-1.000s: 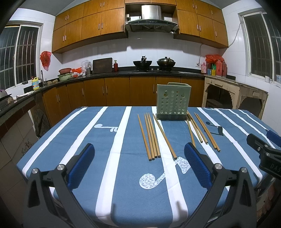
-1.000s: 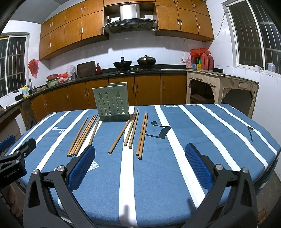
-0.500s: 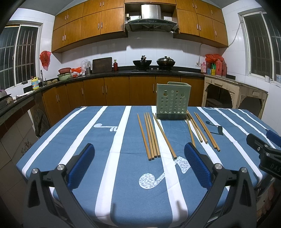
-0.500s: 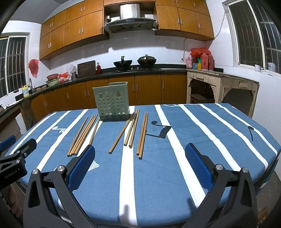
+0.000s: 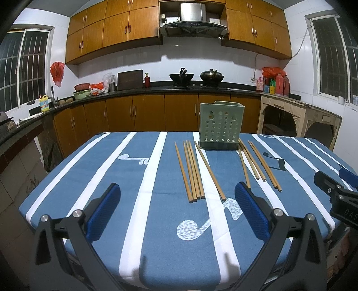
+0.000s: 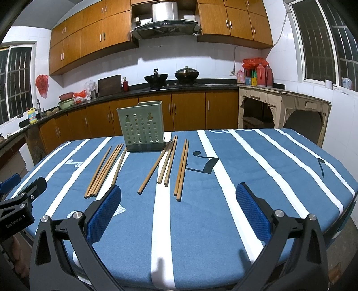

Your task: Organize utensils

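On the near table edge both the left gripper [image 5: 177,206] and right gripper [image 6: 179,206] hover wide as before, chopsticks [image 5: 193,170] untouched beside the far holder [image 5: 220,125], so sorting has not begun.

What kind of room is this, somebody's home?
Most likely a home kitchen. Wooden cabinets line the walls, a range hood hangs over two pans on the stove, and a table with a striped cloth holds chopsticks beside a green holder.
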Tool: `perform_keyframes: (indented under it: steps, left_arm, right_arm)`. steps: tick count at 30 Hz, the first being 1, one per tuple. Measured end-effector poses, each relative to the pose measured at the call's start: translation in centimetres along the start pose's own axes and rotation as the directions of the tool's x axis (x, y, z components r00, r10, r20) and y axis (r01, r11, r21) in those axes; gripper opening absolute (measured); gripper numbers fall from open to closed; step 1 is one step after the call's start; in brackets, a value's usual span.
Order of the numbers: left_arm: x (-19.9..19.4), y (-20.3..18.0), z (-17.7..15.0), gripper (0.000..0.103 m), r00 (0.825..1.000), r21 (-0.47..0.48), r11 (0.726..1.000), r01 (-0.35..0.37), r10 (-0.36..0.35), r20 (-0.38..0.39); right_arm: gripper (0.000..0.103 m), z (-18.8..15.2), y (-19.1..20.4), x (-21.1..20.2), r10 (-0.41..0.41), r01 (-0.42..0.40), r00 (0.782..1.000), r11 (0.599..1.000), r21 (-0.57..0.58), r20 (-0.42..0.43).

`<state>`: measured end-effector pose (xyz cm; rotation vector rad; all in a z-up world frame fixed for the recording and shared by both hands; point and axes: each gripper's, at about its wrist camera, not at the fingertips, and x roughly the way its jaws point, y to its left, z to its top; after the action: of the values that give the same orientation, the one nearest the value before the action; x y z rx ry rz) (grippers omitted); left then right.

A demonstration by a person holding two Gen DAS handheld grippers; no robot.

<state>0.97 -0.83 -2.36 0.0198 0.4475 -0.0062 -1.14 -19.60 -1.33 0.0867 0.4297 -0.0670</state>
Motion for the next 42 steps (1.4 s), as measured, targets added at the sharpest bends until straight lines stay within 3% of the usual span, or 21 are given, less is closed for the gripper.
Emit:
perform_keyframes:
  steps: [7,14,15,19,28,29,31,39,42]
  left_arm:
    - [1.3,0.4,0.4,0.099,0.998,-0.002,0.999,-0.039,0.039,-0.040]
    - [4.3,1.9,1.4,0.099,0.991,-0.038,0.999,-0.015,0.010,-0.137]
    - [5.0,2.2,1.6,0.099,0.987,-0.061,0.998,-0.007,-0.003,-0.162]
    - [7.9,4.0,2.0,0.099,0.966,-0.149,0.989,0.000,-0.038,-0.256]
    - [12.3,4.2,3.0,0.071,0.946,-0.126,0.992,0.020,-0.060,-0.318]
    - [12.7,4.1,3.1,0.069,0.942,-0.125,0.992,0.025,-0.065,-0.329]
    - [13.6,3.8,3.2,0.065,0.935,-0.128,0.991,0.032,-0.075,-0.346]
    - [16.0,2.9,3.0,0.055,0.911,-0.133,0.990,0.052,-0.102,-0.399]
    - [16.7,2.7,2.9,0.047,0.902,-0.136,0.989,0.056,-0.109,-0.418]
  right_arm:
    - [0.101,0.0,-0.3,2.1,0.001,0.001,0.999,1.000,0.030,-0.047]
    - [0.101,0.6,-1.0,5.9,0.005,0.009,0.982,0.997,0.072,-0.188]
    - [0.098,0.7,-1.2,6.6,0.003,0.014,0.978,0.997,0.080,-0.209]
    - [0.064,1.0,-1.7,10.3,0.019,0.018,0.945,0.994,0.110,-0.325]
    - [0.032,1.5,-1.1,14.9,0.009,0.030,0.907,0.996,0.085,-0.422]
    - [0.030,1.2,-1.1,15.4,0.006,0.036,0.897,0.996,0.086,-0.442]
    - [0.026,1.0,-1.3,15.5,0.005,0.041,0.898,0.995,0.096,-0.440]
    - [0.025,0.9,-1.4,15.6,0.004,0.040,0.893,0.995,0.088,-0.450]
    - [0.009,1.2,-1.7,16.2,-0.040,0.071,0.894,0.996,0.052,-0.447]
